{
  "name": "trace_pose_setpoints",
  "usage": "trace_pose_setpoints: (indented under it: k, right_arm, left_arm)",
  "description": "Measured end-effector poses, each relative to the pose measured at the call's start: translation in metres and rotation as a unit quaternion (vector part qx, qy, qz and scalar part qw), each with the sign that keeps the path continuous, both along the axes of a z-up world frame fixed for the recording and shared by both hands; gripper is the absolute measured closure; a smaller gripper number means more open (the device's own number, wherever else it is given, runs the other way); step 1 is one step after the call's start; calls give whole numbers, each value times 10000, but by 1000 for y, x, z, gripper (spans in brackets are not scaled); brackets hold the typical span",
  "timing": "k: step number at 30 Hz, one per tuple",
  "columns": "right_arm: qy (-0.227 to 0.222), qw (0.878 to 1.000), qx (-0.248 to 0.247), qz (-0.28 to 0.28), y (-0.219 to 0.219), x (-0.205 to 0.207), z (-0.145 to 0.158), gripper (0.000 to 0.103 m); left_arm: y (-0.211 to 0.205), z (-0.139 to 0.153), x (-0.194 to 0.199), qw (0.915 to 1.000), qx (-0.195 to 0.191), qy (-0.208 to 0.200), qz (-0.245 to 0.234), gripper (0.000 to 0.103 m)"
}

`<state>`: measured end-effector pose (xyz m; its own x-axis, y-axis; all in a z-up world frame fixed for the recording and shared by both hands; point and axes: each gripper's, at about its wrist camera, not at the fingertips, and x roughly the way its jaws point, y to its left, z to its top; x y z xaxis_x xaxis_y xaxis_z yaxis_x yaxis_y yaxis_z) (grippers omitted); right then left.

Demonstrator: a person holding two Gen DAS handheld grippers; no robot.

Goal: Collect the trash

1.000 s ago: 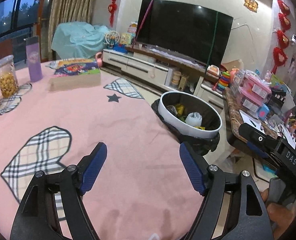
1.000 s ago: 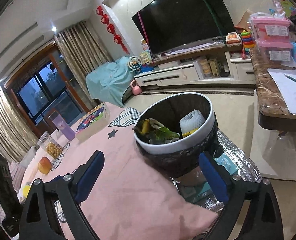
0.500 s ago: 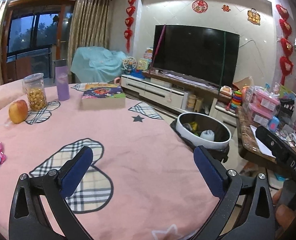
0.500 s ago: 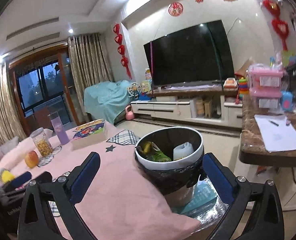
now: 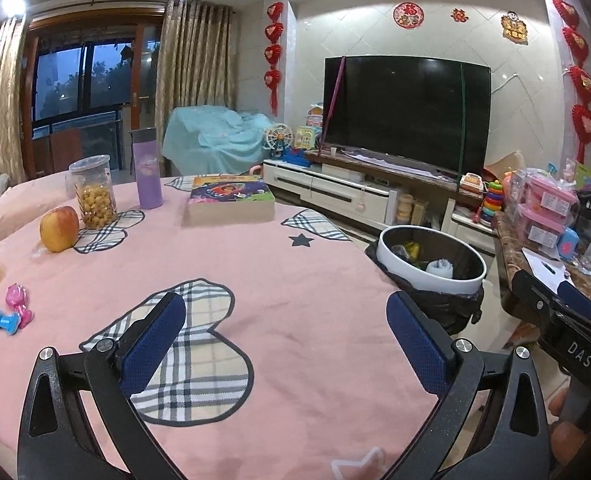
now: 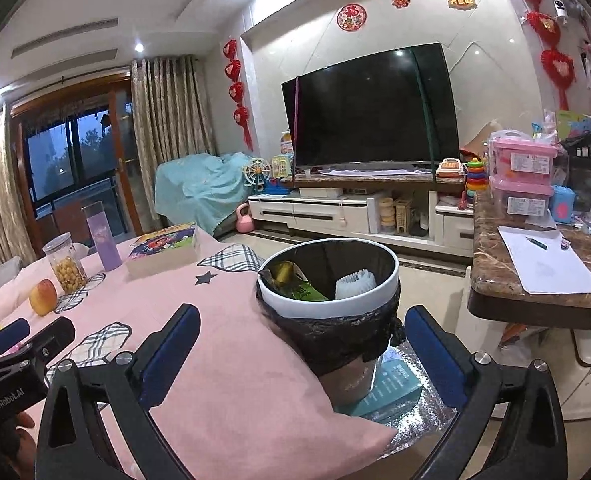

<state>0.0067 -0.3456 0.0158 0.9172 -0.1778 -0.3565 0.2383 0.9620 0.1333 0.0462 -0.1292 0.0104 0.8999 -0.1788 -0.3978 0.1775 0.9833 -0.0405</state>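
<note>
A round bin (image 5: pixel 465 284) with a white rim and black liner stands off the right edge of the pink-covered table (image 5: pixel 295 280). It holds green and yellow wrappers (image 6: pixel 295 286) and a white foam net (image 6: pixel 355 282). My left gripper (image 5: pixel 285 344) is open and empty above the near part of the table. My right gripper (image 6: pixel 301 354) is open and empty, in front of the bin (image 6: pixel 287 306). The right gripper also shows in the left wrist view (image 5: pixel 567 320).
On the table stand an apple (image 5: pixel 58 228), a snack jar (image 5: pixel 92 192), a purple bottle (image 5: pixel 147 174) and a book (image 5: pixel 231 200). Small toys (image 5: pixel 5 312) lie at the left edge. A marble counter (image 6: pixel 543 280) with papers is right of the bin.
Both grippers have pulled back and risen, so more of the table and room shows. Both stay open and empty. The bin's contents have not moved.
</note>
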Motion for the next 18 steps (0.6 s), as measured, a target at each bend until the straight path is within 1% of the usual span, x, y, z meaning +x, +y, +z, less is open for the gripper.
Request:
trace_pose_setpoints:
  k: [18]
  right_arm:
    - [-192, 9998, -87, -34, 2, -6, 5, 0]
  left_arm:
    - [0, 1, -6, 9999, 6, -154, 12, 0]
